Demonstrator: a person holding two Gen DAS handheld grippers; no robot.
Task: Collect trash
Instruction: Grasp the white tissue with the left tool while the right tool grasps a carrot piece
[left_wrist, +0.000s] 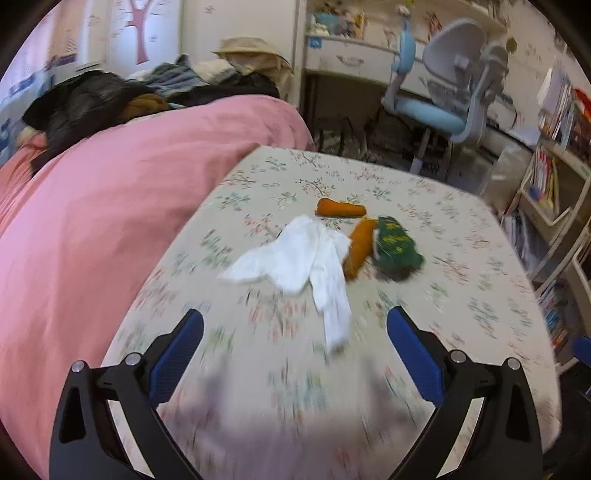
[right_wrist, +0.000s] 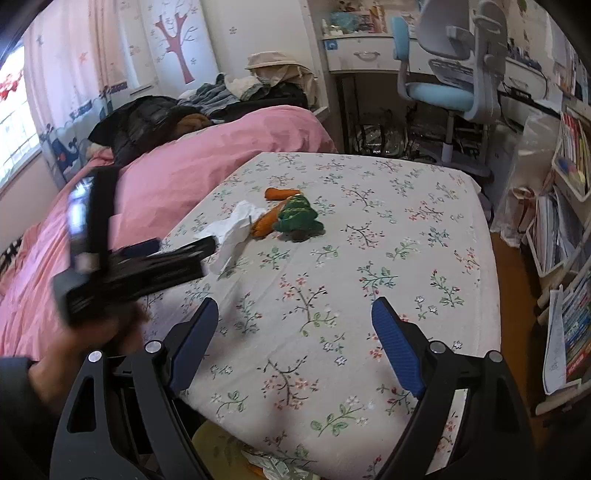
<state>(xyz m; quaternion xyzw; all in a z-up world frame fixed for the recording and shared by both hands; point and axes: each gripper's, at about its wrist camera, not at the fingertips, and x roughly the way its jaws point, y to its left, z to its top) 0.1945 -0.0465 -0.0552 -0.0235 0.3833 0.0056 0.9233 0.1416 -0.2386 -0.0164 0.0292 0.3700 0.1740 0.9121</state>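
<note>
Soft daylight, fisheye warp, motion blur

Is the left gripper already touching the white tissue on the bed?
Apart. In the left wrist view the open left gripper shows bare floral sheet between its fingers, and the white tissue ends just ahead of them.

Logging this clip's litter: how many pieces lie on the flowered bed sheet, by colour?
White tissue: 1
Orange peel pieces: 2
Green wrapper: 1
Total: 4

Bare floral sheet (left_wrist: 461, 266) lies open before the trash; the pink duvet (left_wrist: 110, 221) walls the left.
</note>
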